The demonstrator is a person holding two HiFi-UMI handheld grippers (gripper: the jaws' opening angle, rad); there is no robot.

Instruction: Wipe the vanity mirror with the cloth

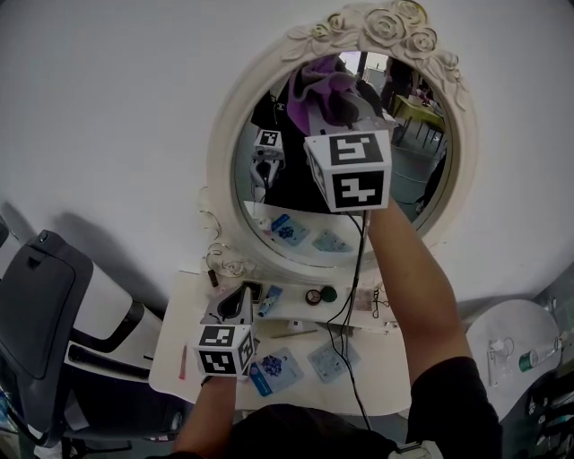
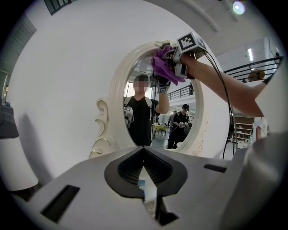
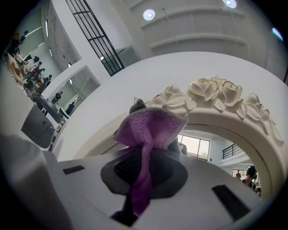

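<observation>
An oval vanity mirror (image 1: pixel 296 193) in a cream frame with carved roses (image 1: pixel 386 27) hangs on the white wall. My right gripper (image 1: pixel 345 106) is raised to the top of the glass, shut on a purple fleece cloth (image 1: pixel 325 82) that lies against the mirror. In the right gripper view the cloth (image 3: pixel 150 128) bunches out of the jaws just under the rose frame (image 3: pixel 211 96). My left gripper (image 1: pixel 235 307) sits low over the vanity table, shut and holding nothing. Its own view looks up at the mirror (image 2: pixel 148 121) and the cloth (image 2: pixel 164 67).
The white vanity table (image 1: pixel 395 381) carries blue packets (image 1: pixel 272 368), a round compact (image 1: pixel 314 296) and a black cable (image 1: pixel 345 345). A grey chair (image 1: pixel 45 305) stands at the left. A round white stand (image 1: pixel 511 336) is at the right.
</observation>
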